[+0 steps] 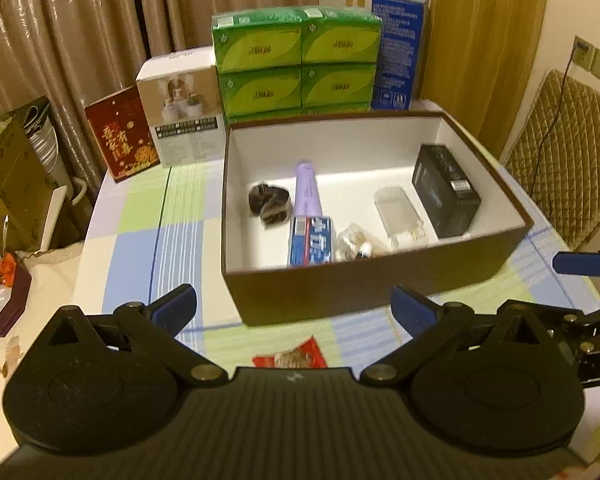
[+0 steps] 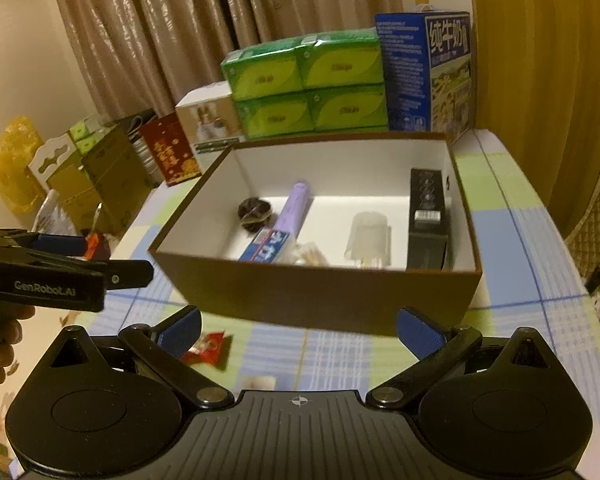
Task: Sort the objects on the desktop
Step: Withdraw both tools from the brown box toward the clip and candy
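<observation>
A brown box (image 1: 372, 288) (image 2: 316, 292) with a white inside stands on the checked tablecloth. In it lie a dark hair tie (image 1: 270, 202), a purple tube (image 1: 308, 188), a blue toothpaste box (image 1: 311, 240), a wrapped snack (image 1: 354, 242), a clear plastic case (image 1: 396, 208) and a black box (image 1: 444, 188). A red snack packet (image 1: 290, 357) (image 2: 206, 350) lies on the cloth in front of the box, just below my left gripper (image 1: 296, 312), which is open and empty. A small pale item (image 2: 258, 383) lies near it. My right gripper (image 2: 300, 334) is open and empty.
Green tissue packs (image 1: 296, 64), a blue milk carton (image 1: 398, 52), a white product box (image 1: 180, 108) and a red box (image 1: 122, 132) stand behind the brown box. A quilted chair (image 1: 564, 160) is at the right. Cartons and clutter (image 1: 12, 176) are at the left.
</observation>
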